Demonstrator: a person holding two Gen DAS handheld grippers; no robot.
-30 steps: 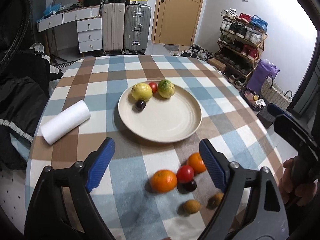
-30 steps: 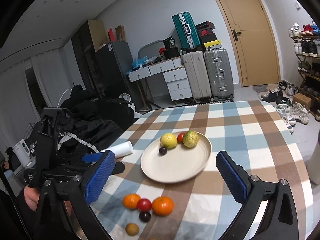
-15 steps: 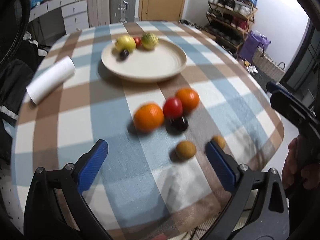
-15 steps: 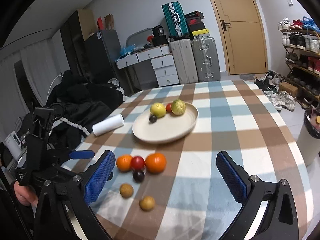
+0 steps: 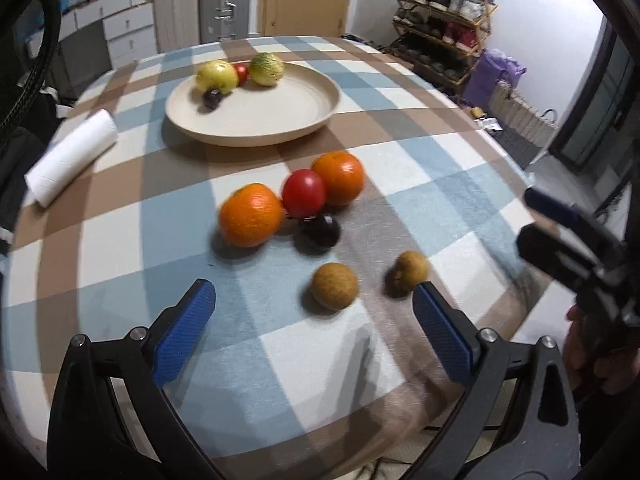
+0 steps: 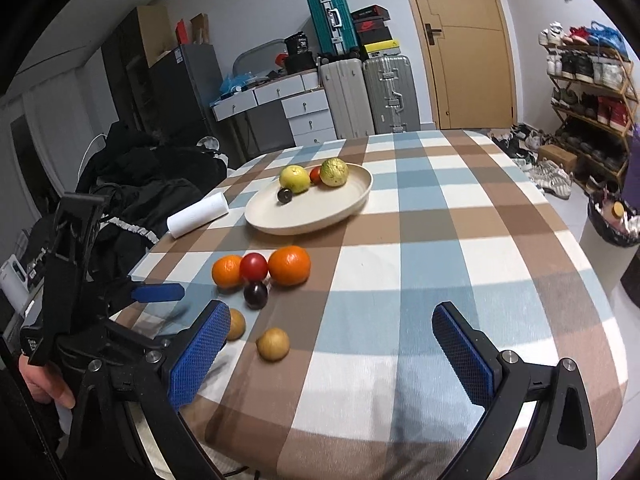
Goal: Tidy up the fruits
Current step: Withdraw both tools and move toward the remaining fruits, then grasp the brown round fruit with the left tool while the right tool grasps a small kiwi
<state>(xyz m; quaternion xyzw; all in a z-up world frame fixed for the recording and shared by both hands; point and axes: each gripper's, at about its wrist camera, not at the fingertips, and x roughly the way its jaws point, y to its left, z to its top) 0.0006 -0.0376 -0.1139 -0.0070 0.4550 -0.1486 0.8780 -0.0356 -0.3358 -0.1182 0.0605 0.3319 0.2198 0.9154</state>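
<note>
The loose fruit lies in a cluster on the checked desk (image 5: 120,240), on the near side of the cream plate (image 5: 312,120): two oranges (image 5: 250,220) flanking a red tomato (image 5: 303,193), a dark plum (image 5: 320,231) just in front of them, and two small brown fruits (image 5: 334,286) nearer the edge. The plate already holds a yellow fruit (image 5: 216,76), a greenish one, a small red one and a dark one at its far rim.

Compared with a second ago, both views have dropped and closed in on the cluster; the plate has slid toward the top of the left view. The left hand-held gripper (image 5: 314,326) has just been opening and now stands released, with nothing between its pads, the nearer brown fruit just ahead of it. The right hand-held gripper (image 6: 340,354) is released and empty too, short of the cluster.

This looks like the approach to a next pick, probably a brown fruit; six pieces remain off the plate.
</note>
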